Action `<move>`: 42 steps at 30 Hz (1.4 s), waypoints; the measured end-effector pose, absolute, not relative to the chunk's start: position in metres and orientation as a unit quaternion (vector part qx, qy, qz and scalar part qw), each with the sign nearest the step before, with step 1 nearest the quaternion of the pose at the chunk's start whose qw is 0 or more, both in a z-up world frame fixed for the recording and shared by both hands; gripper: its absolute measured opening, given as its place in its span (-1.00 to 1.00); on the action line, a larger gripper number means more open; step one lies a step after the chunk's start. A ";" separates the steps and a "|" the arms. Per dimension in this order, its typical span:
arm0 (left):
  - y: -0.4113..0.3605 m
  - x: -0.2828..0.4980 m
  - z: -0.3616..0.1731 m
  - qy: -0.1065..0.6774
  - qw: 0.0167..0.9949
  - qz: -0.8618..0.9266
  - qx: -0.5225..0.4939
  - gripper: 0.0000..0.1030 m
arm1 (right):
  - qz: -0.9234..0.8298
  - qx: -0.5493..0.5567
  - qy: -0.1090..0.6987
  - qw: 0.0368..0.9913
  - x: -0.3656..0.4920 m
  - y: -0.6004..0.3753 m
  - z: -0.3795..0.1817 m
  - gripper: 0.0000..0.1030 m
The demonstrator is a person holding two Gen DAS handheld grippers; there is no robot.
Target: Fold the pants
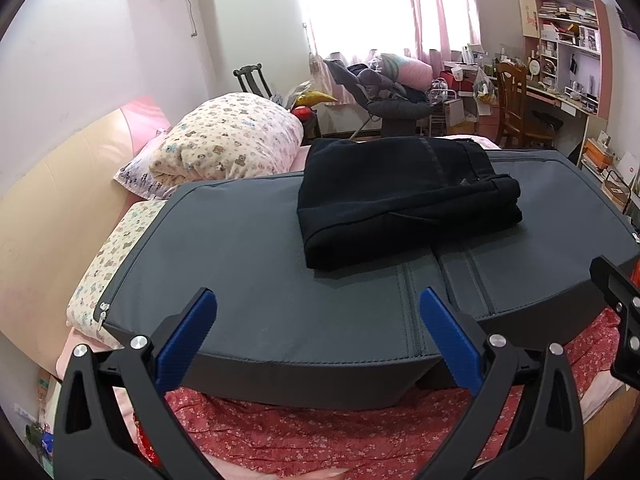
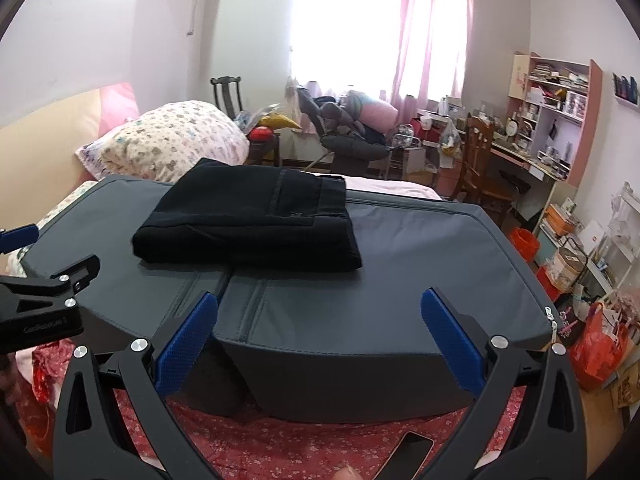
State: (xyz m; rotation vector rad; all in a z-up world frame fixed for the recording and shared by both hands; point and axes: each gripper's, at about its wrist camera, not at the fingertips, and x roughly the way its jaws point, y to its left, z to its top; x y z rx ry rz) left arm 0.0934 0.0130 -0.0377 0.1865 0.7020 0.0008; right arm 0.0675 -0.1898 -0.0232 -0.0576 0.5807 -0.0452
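Black pants [image 1: 404, 196] lie folded into a compact rectangle on a dark grey padded mat [image 1: 248, 264] on the bed; they also show in the right wrist view [image 2: 252, 220] on the mat [image 2: 432, 256]. My left gripper [image 1: 318, 300] is open and empty, held back from the mat's near edge. My right gripper [image 2: 320, 304] is open and empty, also short of the pants. The right gripper's body shows at the right edge of the left wrist view [image 1: 620, 312]. The left gripper shows at the left edge of the right wrist view [image 2: 44, 300].
A floral pillow [image 1: 224, 140] lies at the mat's far left. A red floral blanket [image 1: 320, 432] covers the bed below the grippers. A phone [image 2: 408, 452] lies on the blanket. A wooden chair [image 2: 480, 160], cluttered desk and shelves stand at the right.
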 end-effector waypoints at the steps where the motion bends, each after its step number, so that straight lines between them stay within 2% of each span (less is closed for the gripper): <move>1: 0.015 0.093 -0.037 0.343 0.935 0.005 0.092 0.97 | -0.019 -0.030 0.286 0.957 0.067 -0.188 -0.023 0.97; 42: 0.017 0.080 -0.038 0.349 0.932 -0.001 0.094 0.97 | 0.000 -0.036 0.286 0.958 0.057 -0.177 -0.024 0.97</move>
